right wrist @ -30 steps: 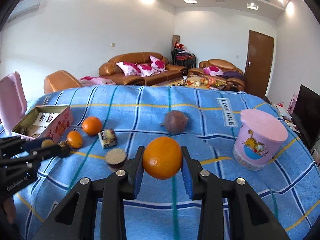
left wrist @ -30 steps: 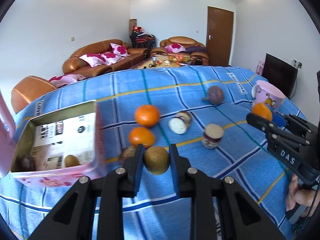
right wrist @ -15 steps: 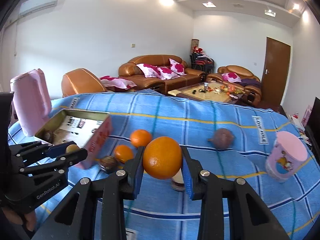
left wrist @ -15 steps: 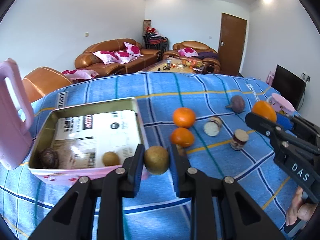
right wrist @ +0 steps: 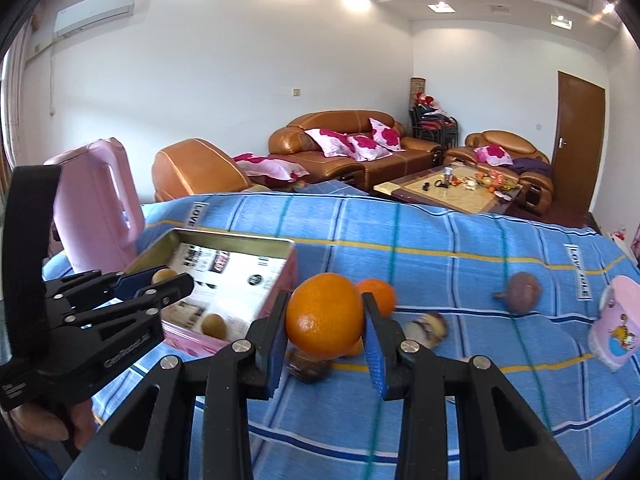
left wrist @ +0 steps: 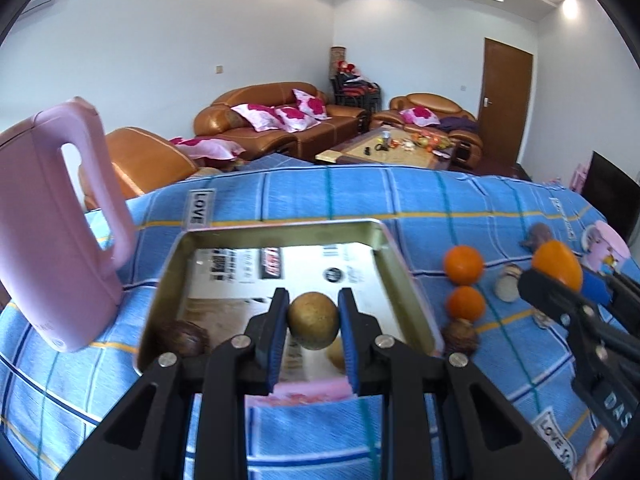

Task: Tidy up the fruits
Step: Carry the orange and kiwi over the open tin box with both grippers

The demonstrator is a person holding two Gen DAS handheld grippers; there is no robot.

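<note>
Carried across the cloth since a second ago, from above the loose fruit to above the open box: round brown-green fruit, clamped between the blue pads of the left gripper and now poised over the near end of the shallow gold-rimmed metal tin with pink outer walls; held high and clear of the rim, presumably so it can drop inside without knocking the wall; already lying in the tin, a dark wrinkled round fruit in the near left corner and a second brown fruit by the near wall, so like seems to be gathered with like; brought along likewise, large glossy orange, squeezed in the right gripper, hanging over the blue checked tablecloth just right of the tin, probably waiting its turn; left on the cloth beside the tin, two smaller oranges one behind the other, a dark brown fruit just off the tin's corner, a purple stemmed fruit farther right; standing at the tin's left, tall pink plastic jug with a slot handle; at the far right, pink printed cup.
</note>
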